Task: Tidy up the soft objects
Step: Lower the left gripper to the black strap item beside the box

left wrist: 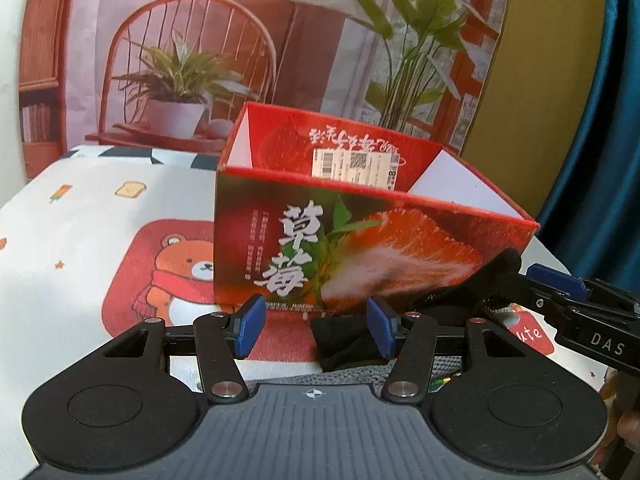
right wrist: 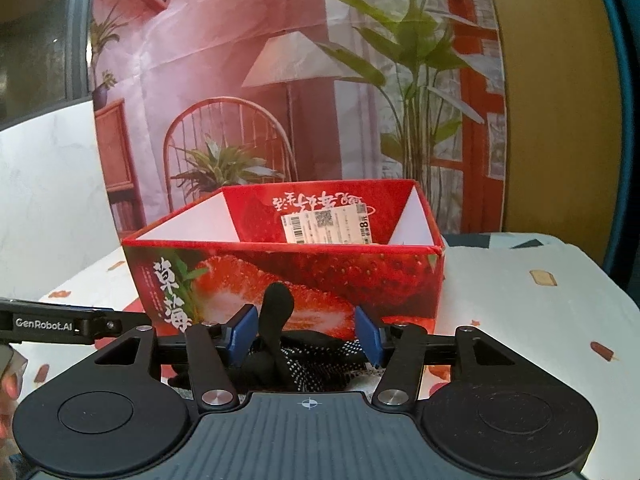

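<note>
Down low, a black glove [right wrist: 288, 344] is seen on the bench [right wrist: 520, 300] before the strawberry box [right wrist: 320, 268], partly hidden between the released right claw [right wrist: 306, 334]. The left claw [left wrist: 316, 326] is released too.

Glossy printed cardboard on the strawberry box [left wrist: 360, 240], plain white matt inside, paper shipping label [right wrist: 328, 226] stuck on. Soft knit black glove [right wrist: 316, 360], rubbery white grip dots all over. Matt printed cloth over the bench [left wrist: 80, 208]. Creased paper-looking backdrop [right wrist: 240, 60]. Matt black plastic grippers, blue rubbery pads [left wrist: 250, 326], shiny metal pivots.
</note>
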{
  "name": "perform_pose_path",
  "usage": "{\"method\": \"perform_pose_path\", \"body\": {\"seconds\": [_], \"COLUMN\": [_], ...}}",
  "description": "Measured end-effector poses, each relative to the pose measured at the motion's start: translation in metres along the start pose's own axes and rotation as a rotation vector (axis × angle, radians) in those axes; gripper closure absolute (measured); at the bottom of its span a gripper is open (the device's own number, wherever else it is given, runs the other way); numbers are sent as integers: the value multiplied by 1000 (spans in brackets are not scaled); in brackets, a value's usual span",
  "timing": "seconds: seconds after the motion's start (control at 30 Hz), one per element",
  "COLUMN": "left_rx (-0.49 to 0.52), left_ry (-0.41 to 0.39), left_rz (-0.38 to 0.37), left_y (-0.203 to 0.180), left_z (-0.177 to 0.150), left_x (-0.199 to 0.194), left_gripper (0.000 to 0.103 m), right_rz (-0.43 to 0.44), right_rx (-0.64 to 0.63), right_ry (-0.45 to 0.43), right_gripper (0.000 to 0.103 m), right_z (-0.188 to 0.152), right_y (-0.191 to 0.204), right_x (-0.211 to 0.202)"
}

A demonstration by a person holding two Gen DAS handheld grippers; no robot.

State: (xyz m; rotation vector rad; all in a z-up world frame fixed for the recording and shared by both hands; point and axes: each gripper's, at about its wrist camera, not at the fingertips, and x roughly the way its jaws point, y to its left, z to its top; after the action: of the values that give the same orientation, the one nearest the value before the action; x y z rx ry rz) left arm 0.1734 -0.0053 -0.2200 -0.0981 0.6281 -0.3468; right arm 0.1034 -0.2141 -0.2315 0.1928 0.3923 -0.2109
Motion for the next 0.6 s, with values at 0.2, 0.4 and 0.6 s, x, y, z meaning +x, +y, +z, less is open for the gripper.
{"method": "perform_pose_path", "body": {"seconds": [0.2,0.4,0.6], "left_rx": [-3,-40,-33], "left_ry": [48,69,83], "left_rz": [-30,-43,-45], "left_y": [-1,4,3], "left_z": [-5,-8,-9], "left_x": [17,26,29], "left_gripper": [41,41,41], "right_rz": [-2,-31,-65], "right_rx": [-2,20,26], "right_ry": [15,28,59], "right_gripper": [51,51,51], "right_z": [-5,-7,-10], "right_y": [-3,-12,-17], "right_x": [5,9,16]}}
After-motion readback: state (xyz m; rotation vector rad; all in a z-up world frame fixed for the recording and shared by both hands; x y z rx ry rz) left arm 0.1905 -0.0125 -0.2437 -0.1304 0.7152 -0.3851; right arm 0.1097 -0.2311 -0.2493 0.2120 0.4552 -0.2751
